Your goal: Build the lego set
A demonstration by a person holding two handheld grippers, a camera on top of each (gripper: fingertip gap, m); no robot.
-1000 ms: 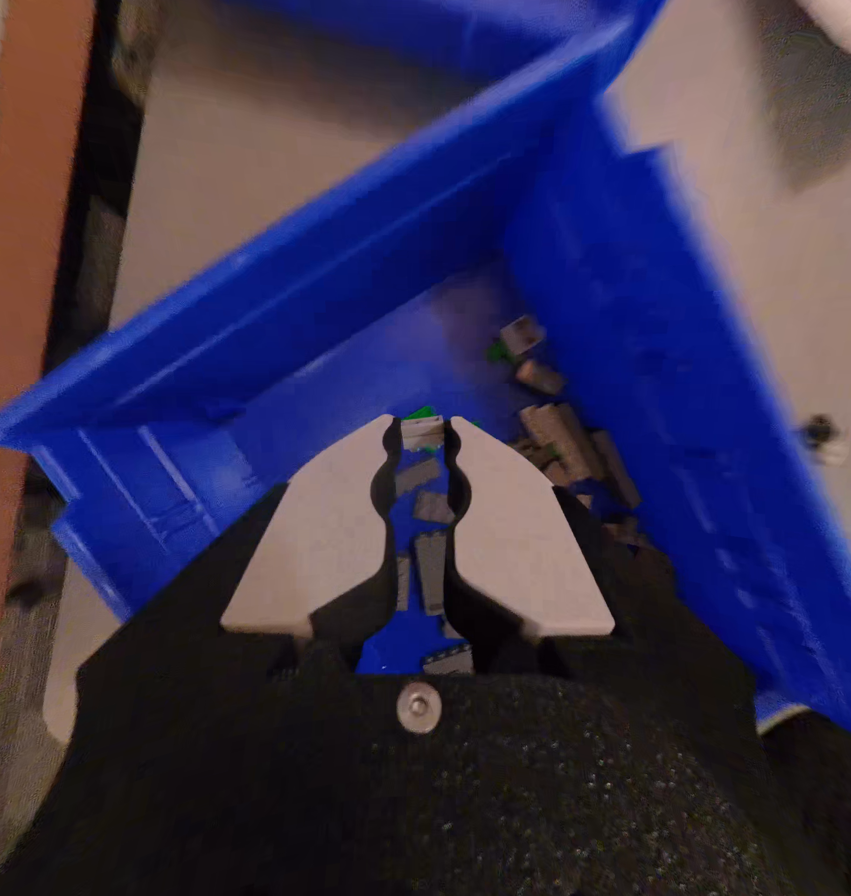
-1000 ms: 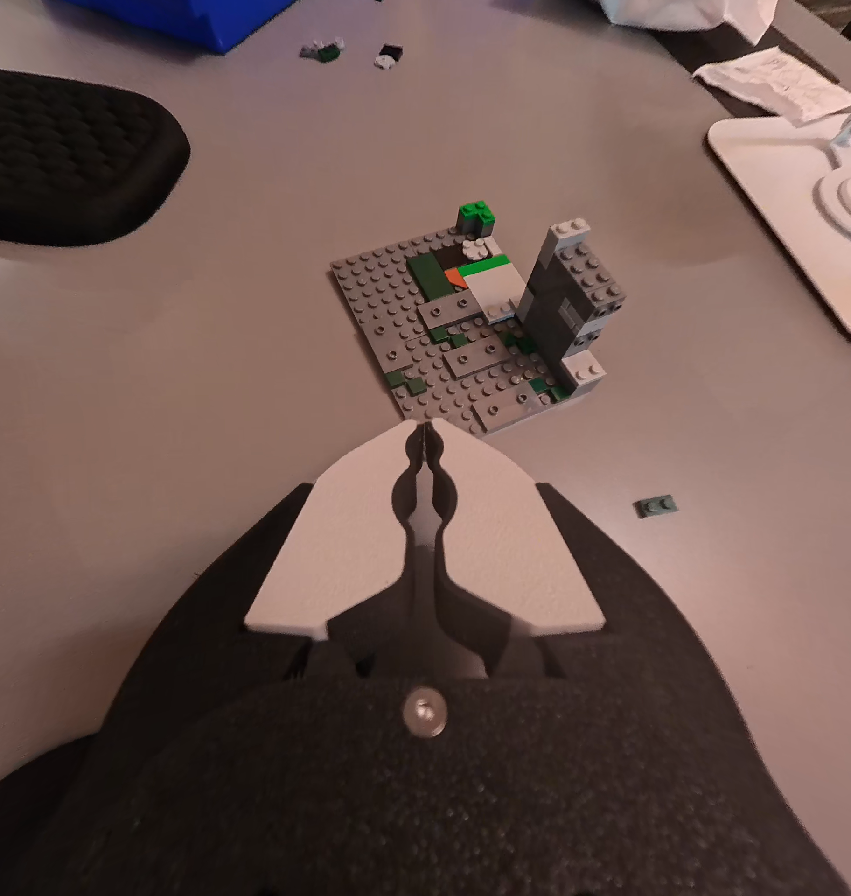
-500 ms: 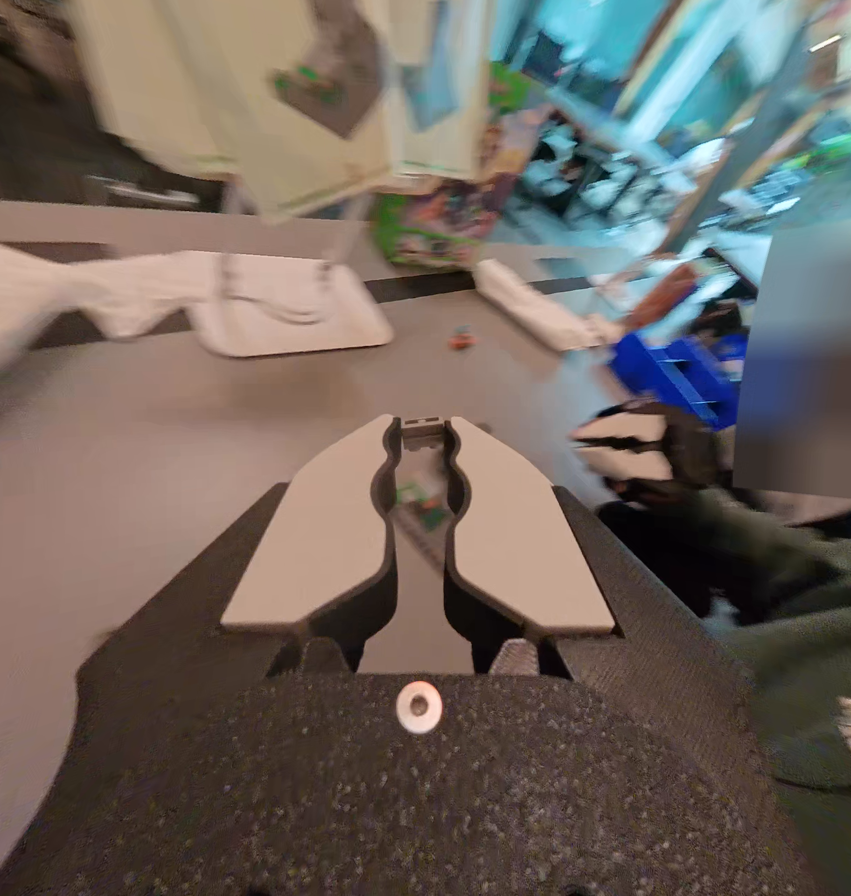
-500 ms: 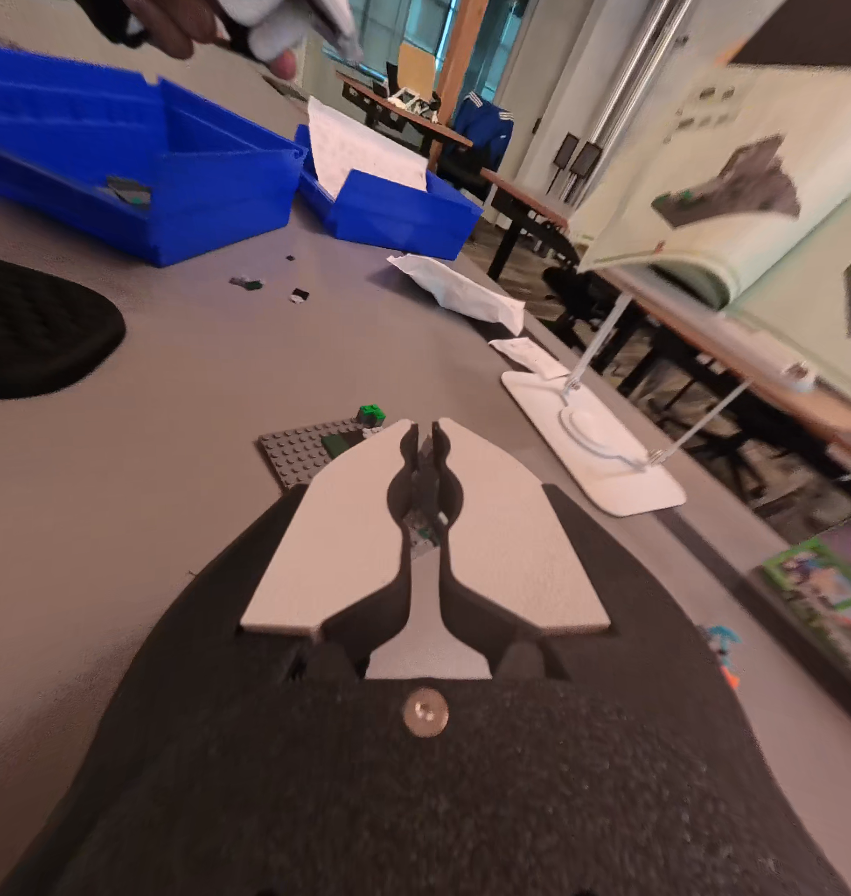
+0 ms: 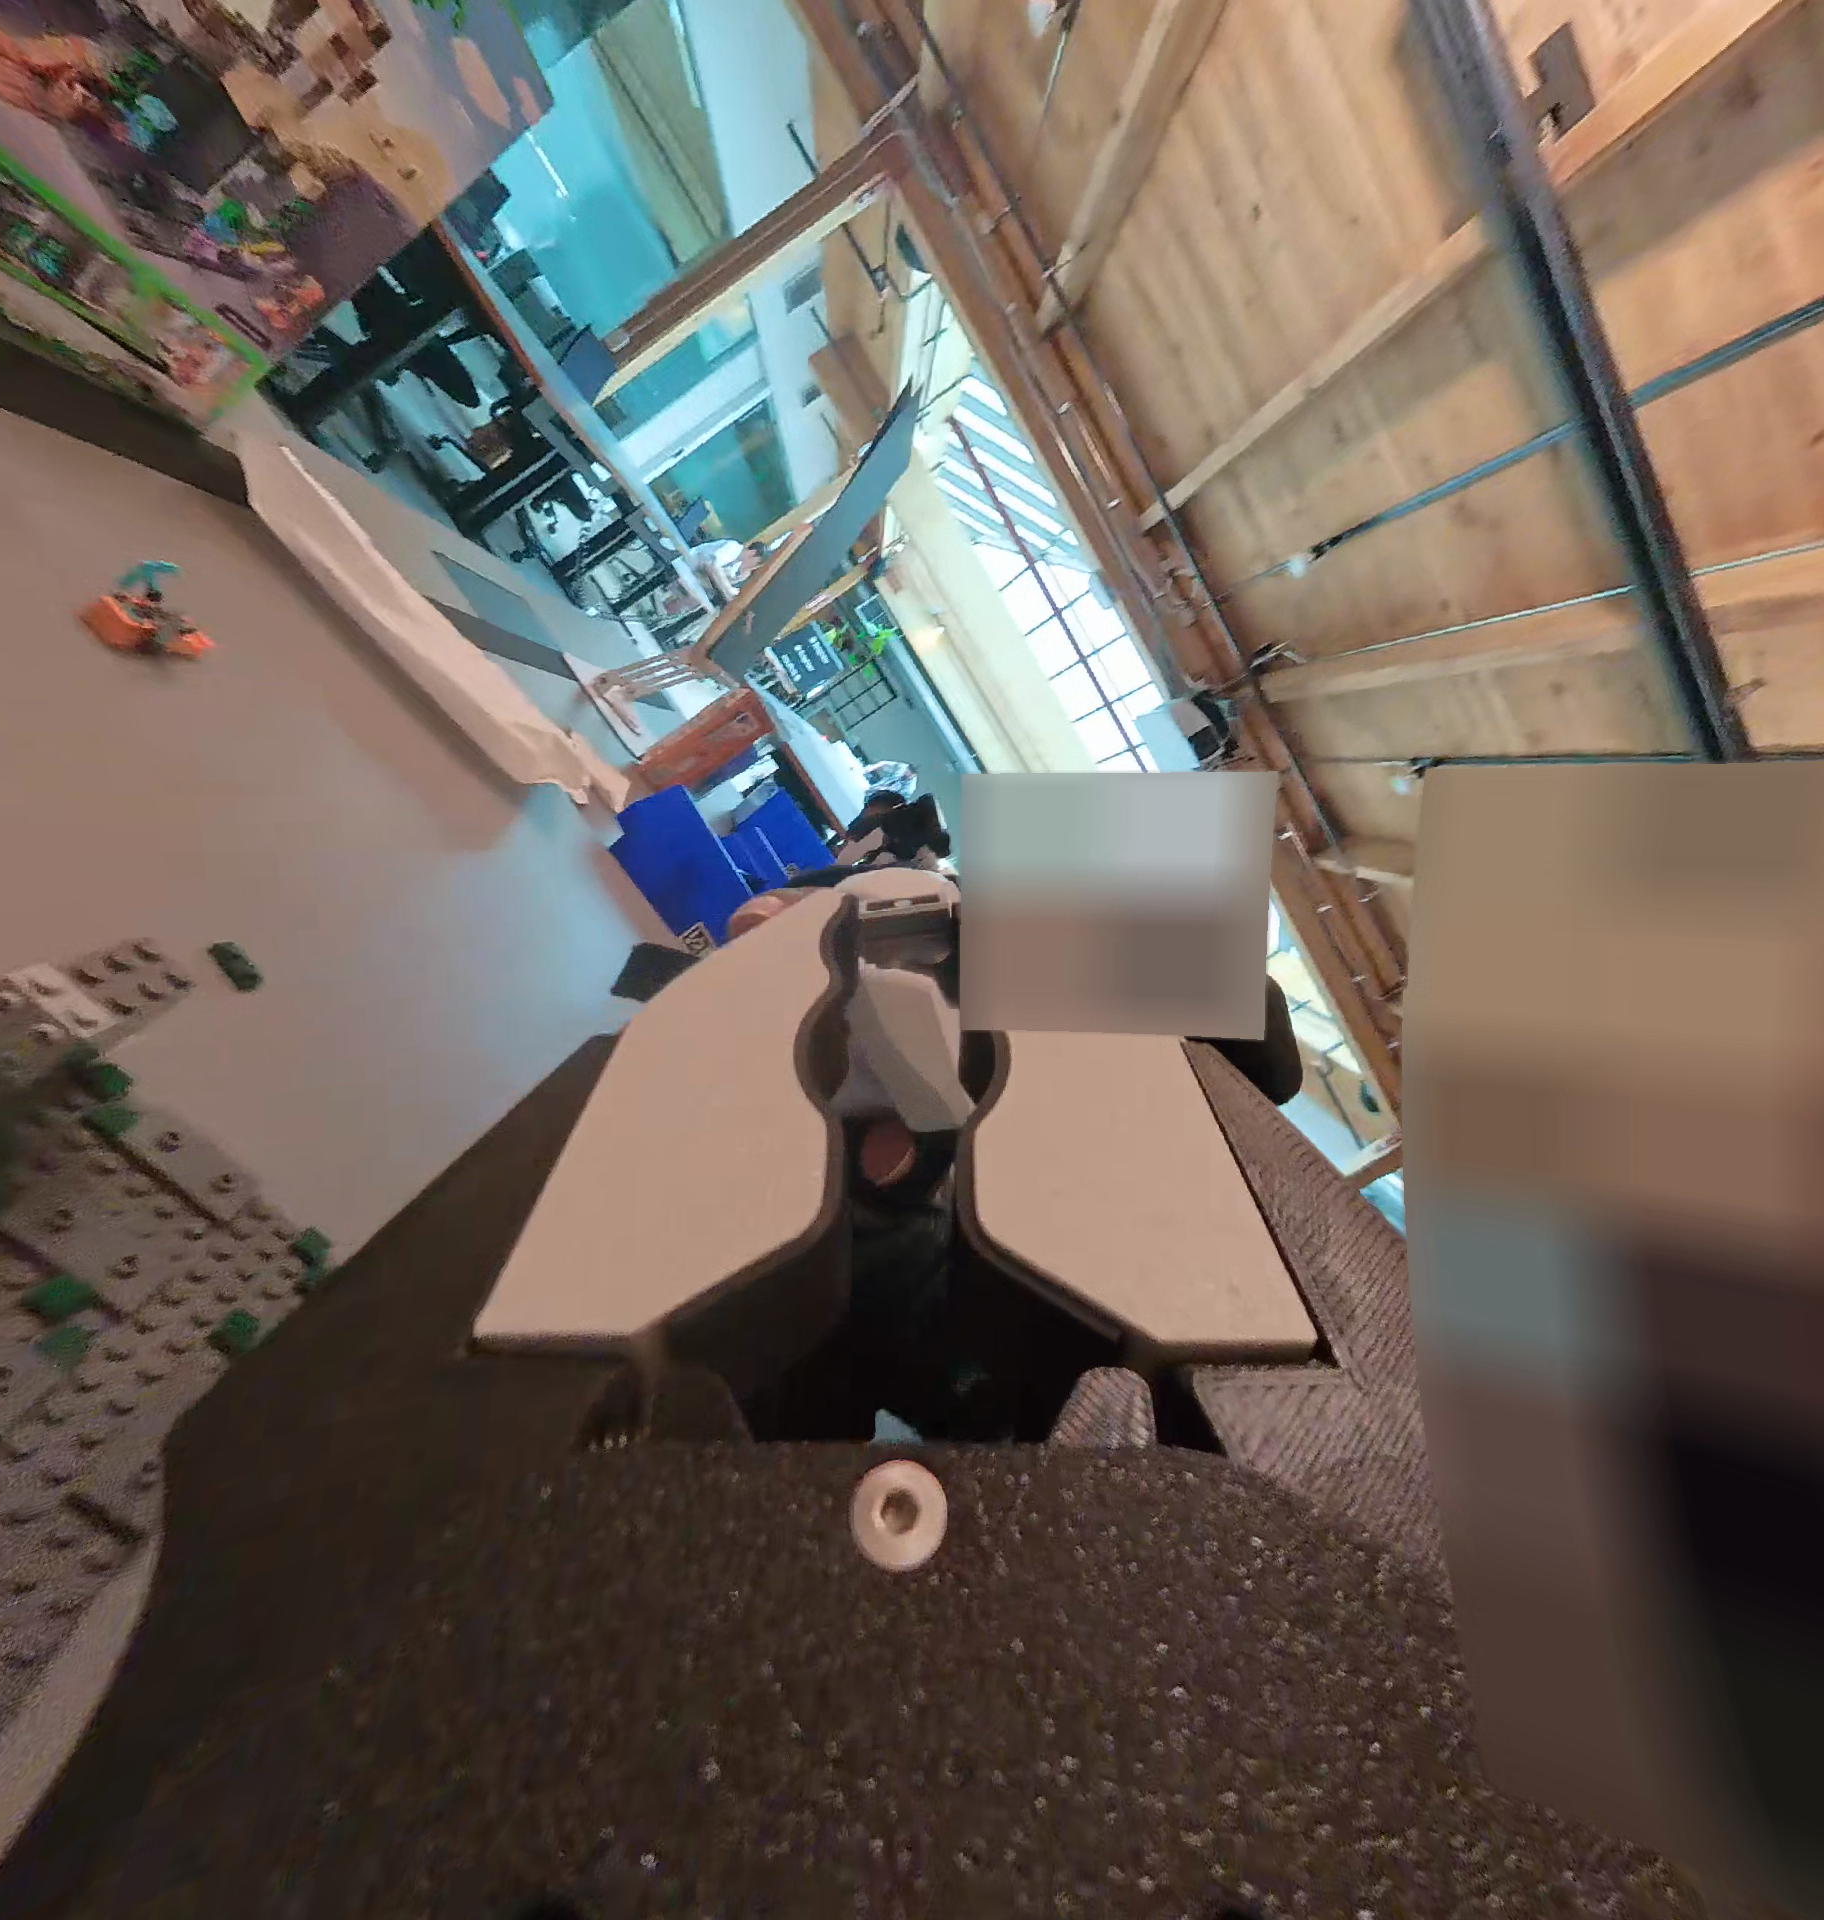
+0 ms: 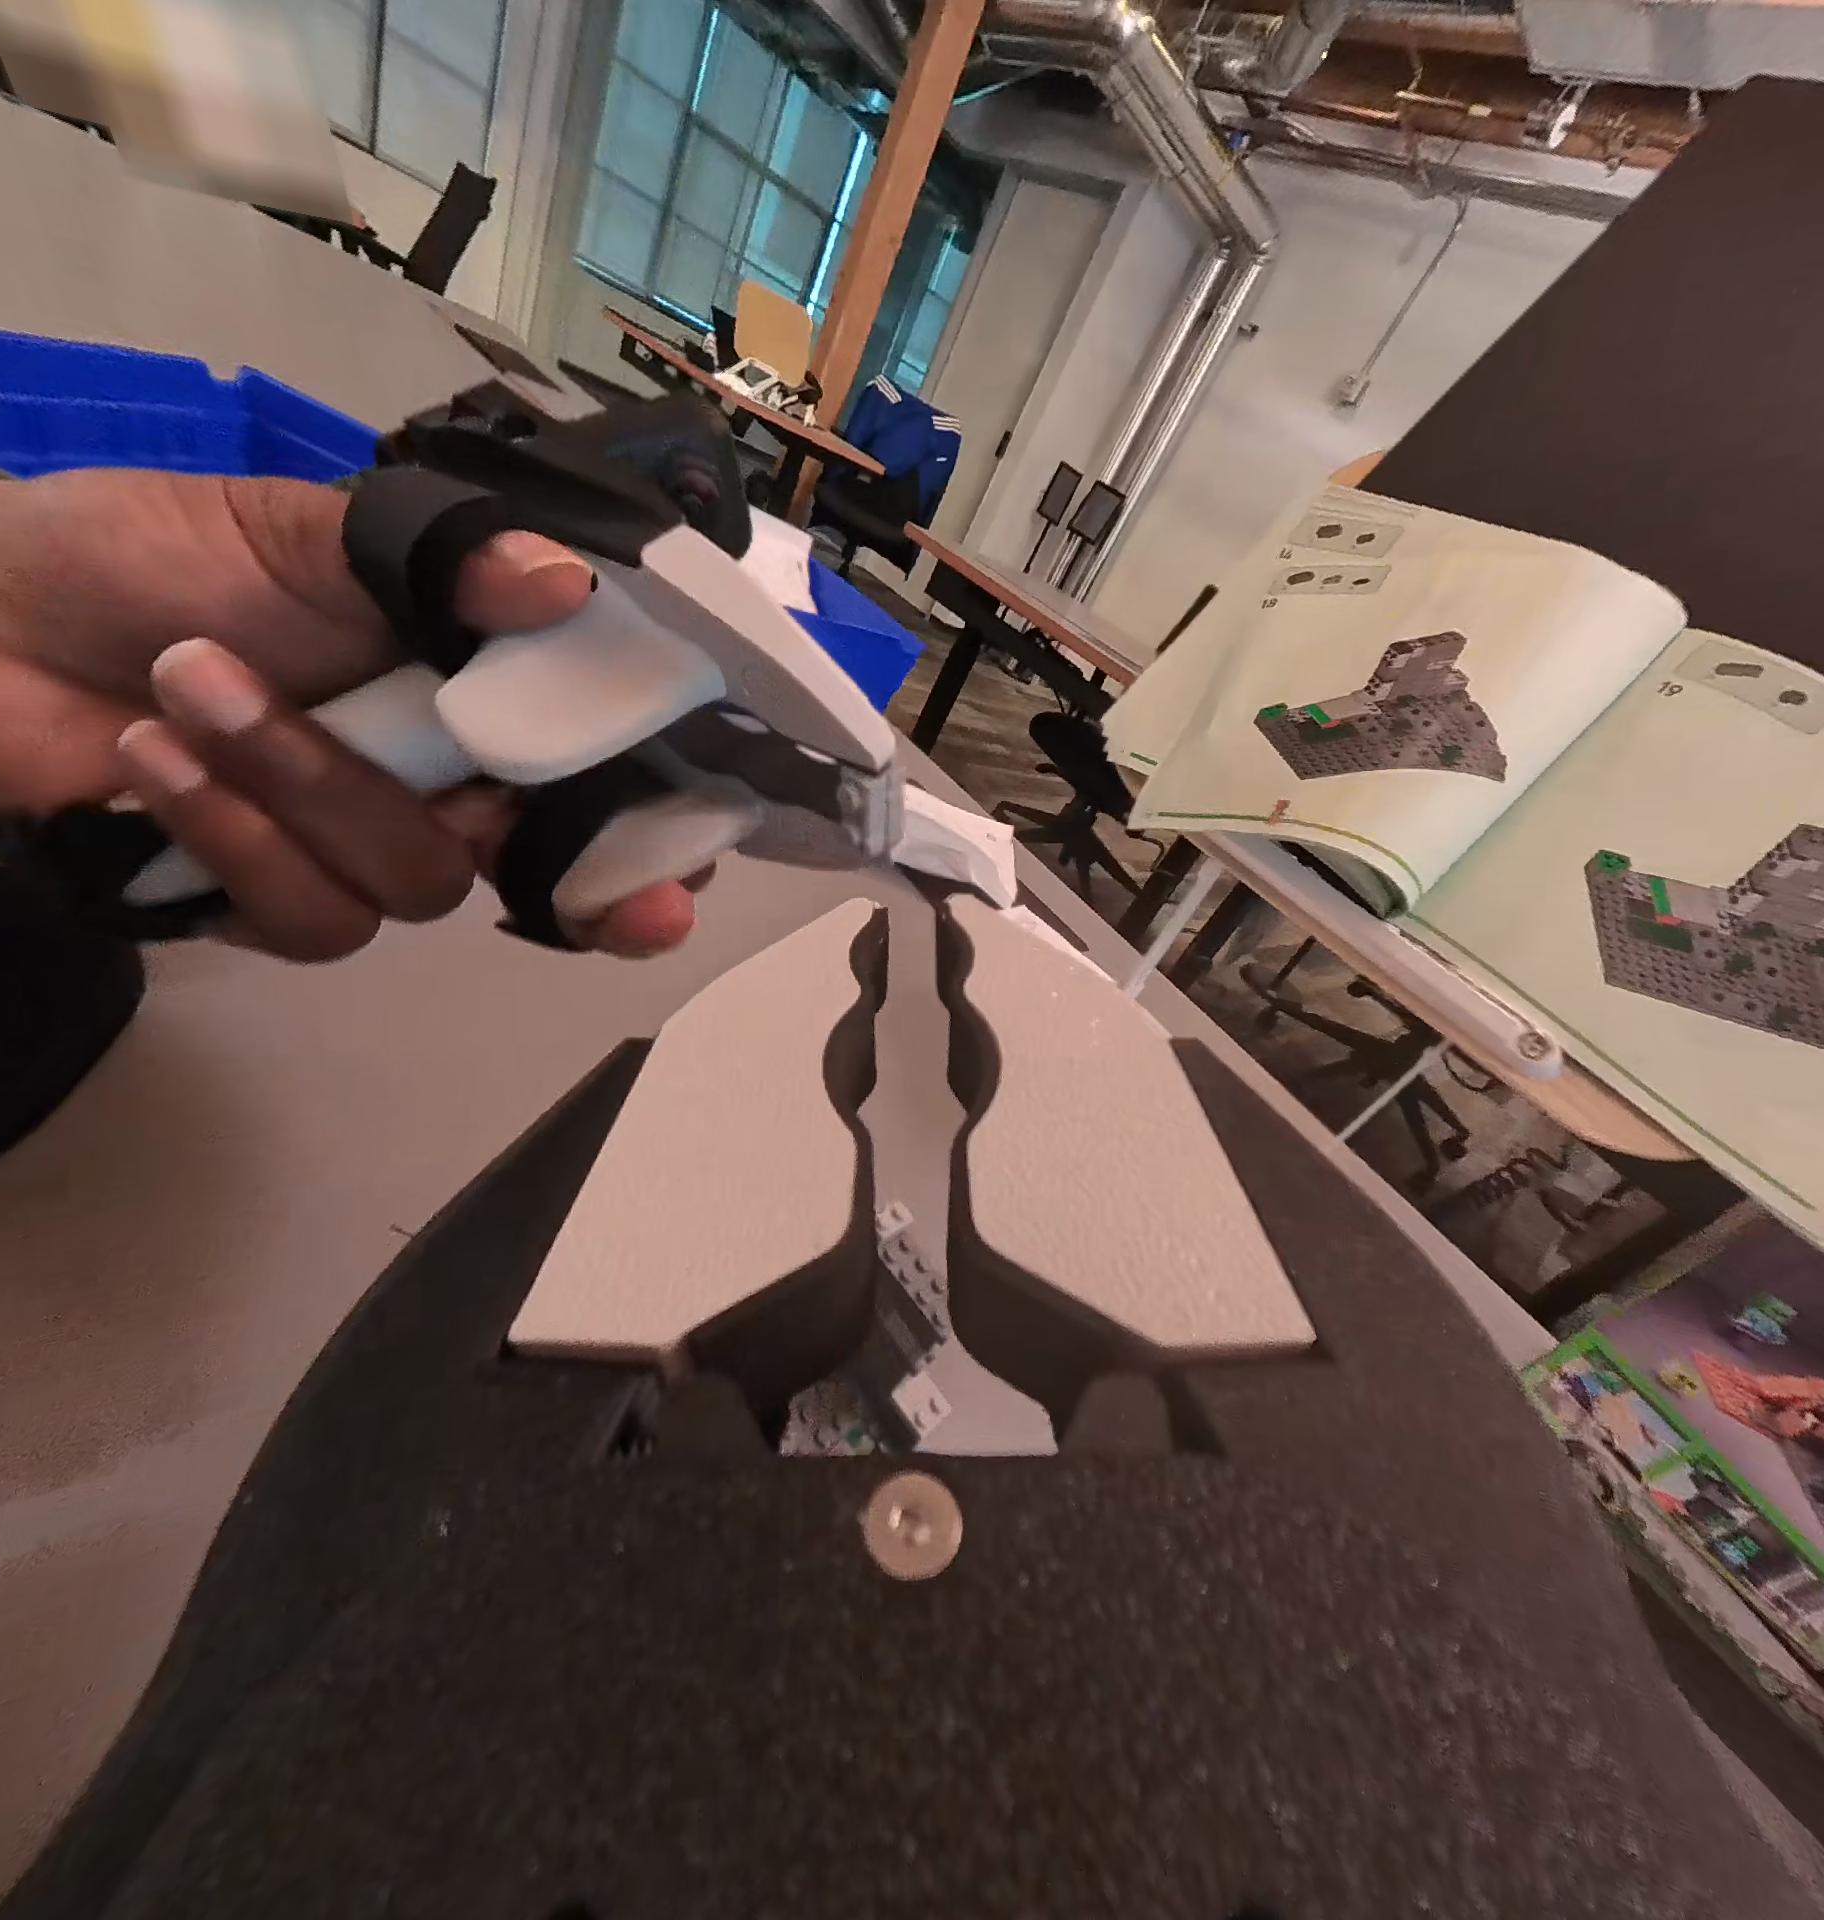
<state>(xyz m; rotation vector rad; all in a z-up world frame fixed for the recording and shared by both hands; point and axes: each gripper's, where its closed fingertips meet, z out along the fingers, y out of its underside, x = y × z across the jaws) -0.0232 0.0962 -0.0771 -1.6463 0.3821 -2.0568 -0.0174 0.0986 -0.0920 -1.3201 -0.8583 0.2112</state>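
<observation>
Left gripper (image 6: 877, 810) clamped on a small grey brick (image 5: 900, 914), raised above the grey table (image 6: 264, 1091). Right gripper (image 6: 913, 914) narrowly parted, empty, just below the left one. Lego build (image 5: 87, 1247) resting on table beneath both grippers.

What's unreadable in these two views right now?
- Left wrist view: right fingertip of the left gripper is covered by a blur patch; the grey brick it pinches is too small to identify.
- Right wrist view: the lego build is mostly hidden behind the right gripper.
</observation>
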